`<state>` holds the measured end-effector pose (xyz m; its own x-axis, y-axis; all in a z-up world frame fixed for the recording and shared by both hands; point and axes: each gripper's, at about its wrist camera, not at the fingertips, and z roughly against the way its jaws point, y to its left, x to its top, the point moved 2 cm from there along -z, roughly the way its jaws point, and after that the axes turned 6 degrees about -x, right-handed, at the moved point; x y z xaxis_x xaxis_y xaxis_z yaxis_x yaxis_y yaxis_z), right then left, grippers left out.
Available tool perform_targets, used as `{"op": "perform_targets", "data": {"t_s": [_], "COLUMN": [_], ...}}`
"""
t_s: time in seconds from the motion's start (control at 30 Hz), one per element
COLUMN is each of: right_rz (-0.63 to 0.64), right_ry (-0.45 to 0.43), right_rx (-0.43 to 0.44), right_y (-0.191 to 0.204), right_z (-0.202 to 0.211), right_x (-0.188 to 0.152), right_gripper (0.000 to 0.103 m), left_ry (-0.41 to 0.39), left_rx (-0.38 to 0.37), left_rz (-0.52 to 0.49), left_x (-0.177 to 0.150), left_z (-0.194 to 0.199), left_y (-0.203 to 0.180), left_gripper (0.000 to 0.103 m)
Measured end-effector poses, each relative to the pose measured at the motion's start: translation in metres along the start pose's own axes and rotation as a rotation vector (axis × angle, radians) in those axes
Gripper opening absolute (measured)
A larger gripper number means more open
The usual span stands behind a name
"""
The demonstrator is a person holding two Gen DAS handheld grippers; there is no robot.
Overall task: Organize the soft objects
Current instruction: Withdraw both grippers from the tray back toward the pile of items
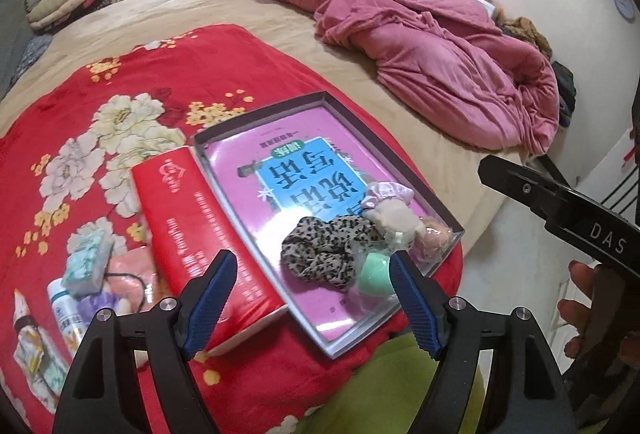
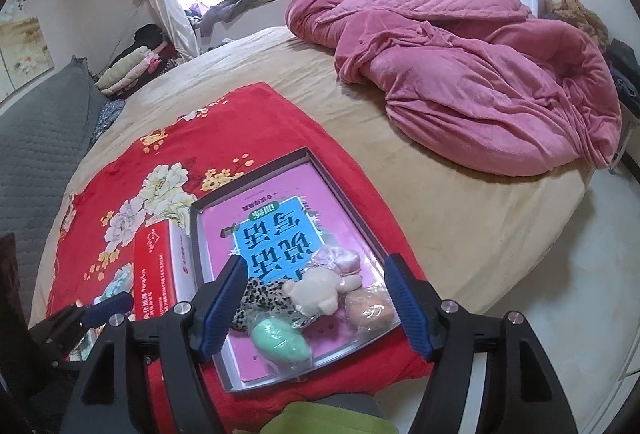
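Soft objects sit bunched at the near right end of a shallow grey tray point(image 1: 256, 111) on the red floral blanket point(image 1: 80, 121): we see a leopard-print scrunchie point(image 1: 320, 252), a mint green egg-shaped sponge point(image 1: 374, 276), a cream plush toy point(image 1: 390, 220), a pink satin scrunchie point(image 1: 386, 193) and a peach sponge in clear wrap point(image 1: 434, 236). They all touch or overlap one another, lying on a pink book with a blue title panel point(image 1: 296, 173) that fills the tray floor.

A red box point(image 1: 188, 218) lies along the tray's left wall, touching it. Farther left on the blanket we see a teal tissue pack point(image 1: 86, 264), a pink pouch point(image 1: 130, 274), a purple scrunchie point(image 1: 96, 306) and a white bottle point(image 1: 60, 304), clustered close together and blurred. A pink quilted duvet point(image 1: 420, 45) is heaped on the beige sheet point(image 1: 240, 5), well apart from the tray.

Our left gripper point(image 1: 312, 300) hovers above the near end of the tray, jaws spread wide, nothing between them. Our right gripper point(image 2: 316, 304) hangs over the same pile, fingers parted with the plush and sponges showing in the gap, not touching them. In the left wrist view the right gripper's black body shows at the right edge with part of the hand point(image 1: 582, 310) holding it.
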<state>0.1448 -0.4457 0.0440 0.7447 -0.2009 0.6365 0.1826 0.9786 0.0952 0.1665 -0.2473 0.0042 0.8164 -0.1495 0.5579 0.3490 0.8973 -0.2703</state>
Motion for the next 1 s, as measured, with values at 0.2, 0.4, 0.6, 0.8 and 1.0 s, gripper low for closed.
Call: {"op": "perform_targets", "data": {"t_s": [0.2,0.4,0.6,0.8,1.0], "right_rz": [0.027,0.067,0.113,0.153,0.194], "right_ry": [-0.012,-0.025,-0.042,-0.058,-0.067], "right_rx": [-0.007,0.023,0.053,0.071,0.092], "right_y": [0.015,0.041,0.072,0.100,0.133], "right_z": [0.010,0.021,0.031,0.042,0.050], "right_x": [-0.001,-0.004,-0.007,-0.008,-0.011], "right_gripper": [0.071,0.071,0.071,0.071,0.071], "left_ry": [-0.024,-0.044,-0.081,-0.107,-0.135], "left_rx": [0.009,0.030,0.048,0.062,0.104], "left_rz": [0.028,0.046,0.065,0.100,0.143], "left_x": [-0.007,-0.014,-0.019,-0.028,-0.040], "left_z": [0.020,0.042,0.068,0.090,0.111], "left_y": [0.015,0.028,0.045,0.066,0.092], "left_gripper": [0.080,0.080,0.080,0.080,0.080]}}
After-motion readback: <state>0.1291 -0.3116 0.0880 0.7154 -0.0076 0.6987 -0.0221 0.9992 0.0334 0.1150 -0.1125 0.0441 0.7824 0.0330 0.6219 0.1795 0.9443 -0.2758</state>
